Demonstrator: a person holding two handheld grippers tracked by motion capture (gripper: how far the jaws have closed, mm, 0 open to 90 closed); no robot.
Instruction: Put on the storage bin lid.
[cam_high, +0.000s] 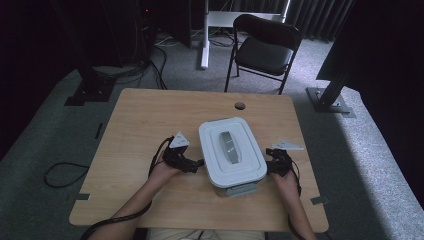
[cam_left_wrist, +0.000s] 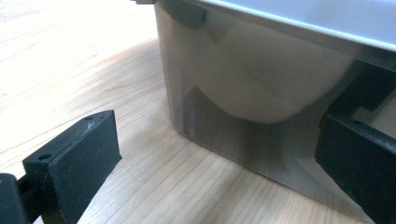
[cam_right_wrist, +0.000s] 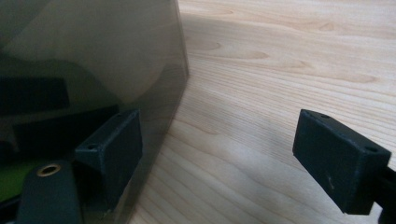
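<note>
Container: my box, rectangular with rounded corners, translucent smoky-grey walls
Lid: white lid, shut and sitting flat, with a grey raised handle running lengthwise down its middle
Latch: grey clip at the near short end, folded out low against the table
Pose: upright, long axis slightly turned from the table edge
Place: middle of the table, toward my side
Contents: something pale and rounded shows through the wall in my left gripper view; can't tell what
</note>
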